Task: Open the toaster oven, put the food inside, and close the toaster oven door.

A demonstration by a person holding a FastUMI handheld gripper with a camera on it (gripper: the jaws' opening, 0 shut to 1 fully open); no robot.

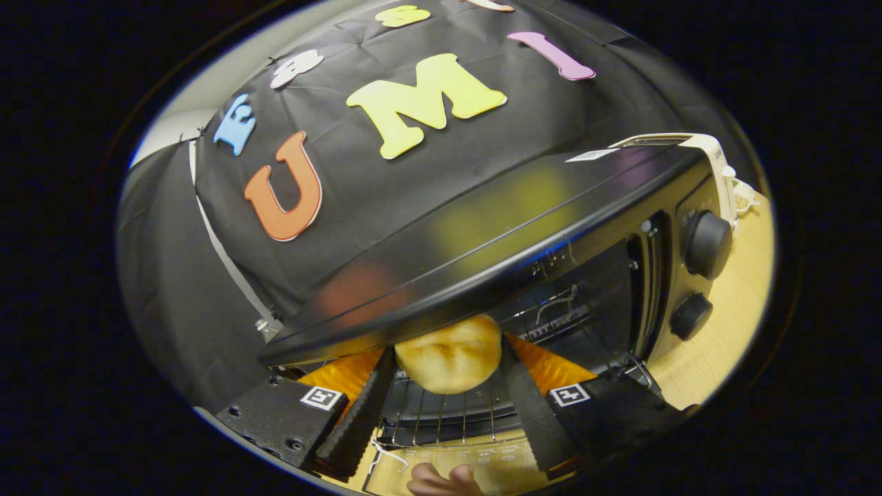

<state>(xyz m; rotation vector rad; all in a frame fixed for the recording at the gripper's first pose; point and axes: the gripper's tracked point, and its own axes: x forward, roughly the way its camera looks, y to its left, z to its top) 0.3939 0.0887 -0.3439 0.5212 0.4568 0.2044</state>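
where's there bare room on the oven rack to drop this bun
The gripper holds the bun at the toaster oven mouth. The wire rack looks bare beneath the bun and deeper right, toward the knobs. It is crowded at the fingers.

Bun [451,358] sits between the gripper [448,386] fingers, at the toaster oven [524,227] mouth — above its wire rack [448,417]. Two knobs [706,244] on the oven's right; toaster [696,148] behind, on table [730,310].

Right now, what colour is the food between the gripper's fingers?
Pale golden yellow: the bun, seen best in the gripper view.
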